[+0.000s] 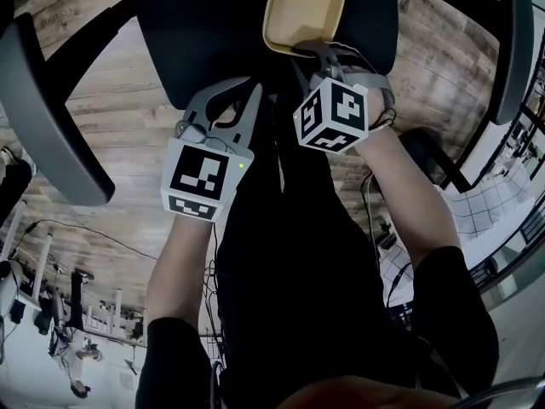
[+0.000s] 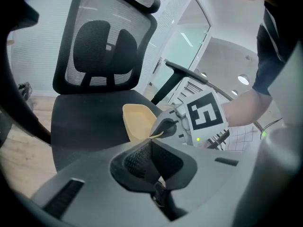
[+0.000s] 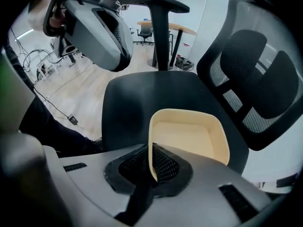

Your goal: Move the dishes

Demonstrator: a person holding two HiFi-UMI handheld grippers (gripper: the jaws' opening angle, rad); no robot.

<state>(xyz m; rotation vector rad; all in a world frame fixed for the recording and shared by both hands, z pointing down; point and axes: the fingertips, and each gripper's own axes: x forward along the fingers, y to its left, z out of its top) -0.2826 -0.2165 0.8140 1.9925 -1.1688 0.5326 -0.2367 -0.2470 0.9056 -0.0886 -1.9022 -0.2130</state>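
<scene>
Looking steeply down onto a black office chair (image 1: pixel 213 24) standing on a wood-plank floor (image 1: pixel 136 100). At 12 o'clock in the head view, a shallow cream dish (image 1: pixel 304 8), rectangular with rounded corners, empty, over the chair seat. Impossible to tell whether resting on the seat or held just above it. Pinched by its near rim in the right gripper (image 1: pixel 319 51), jaws clamped on the thin edge. At 8 o'clock from the dish, just beside it, the left gripper (image 1: pixel 252 92), jaws pressed together on nothing. Judged as the carrying step, dish in hand at the chair. Next move calling for a firm pinch and a level wrist, since holding by one edge invites tipping.
</scene>
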